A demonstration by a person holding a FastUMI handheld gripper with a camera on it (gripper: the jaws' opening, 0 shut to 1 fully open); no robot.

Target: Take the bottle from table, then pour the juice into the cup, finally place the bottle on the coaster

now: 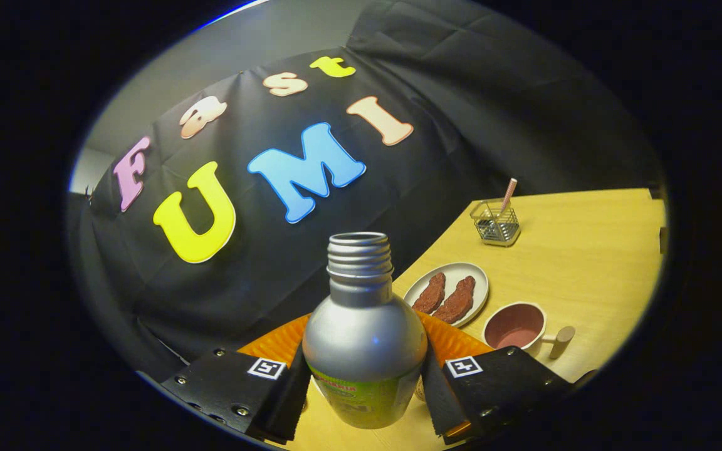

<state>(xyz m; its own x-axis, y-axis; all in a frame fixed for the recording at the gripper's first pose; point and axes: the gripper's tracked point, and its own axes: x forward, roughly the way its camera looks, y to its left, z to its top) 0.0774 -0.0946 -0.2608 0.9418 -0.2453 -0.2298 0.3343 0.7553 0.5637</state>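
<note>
Wooden table [593,250] with plate [475,283], cup [515,327], coaster [273,346], wire holder [494,222].

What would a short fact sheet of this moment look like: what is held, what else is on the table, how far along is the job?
held: silver bottle, cap off, between the fingers of the tool, both pressing its sides
beneath and behind it: orange coaster
cup: pink-lined mug, beyond the right finger, looks empty
plate: two brown pieces on a white plate, past the mug
far off: wire holder with a straw
surface: wooden table
stage: bottle gripped, pouring apparently not yet done
</note>
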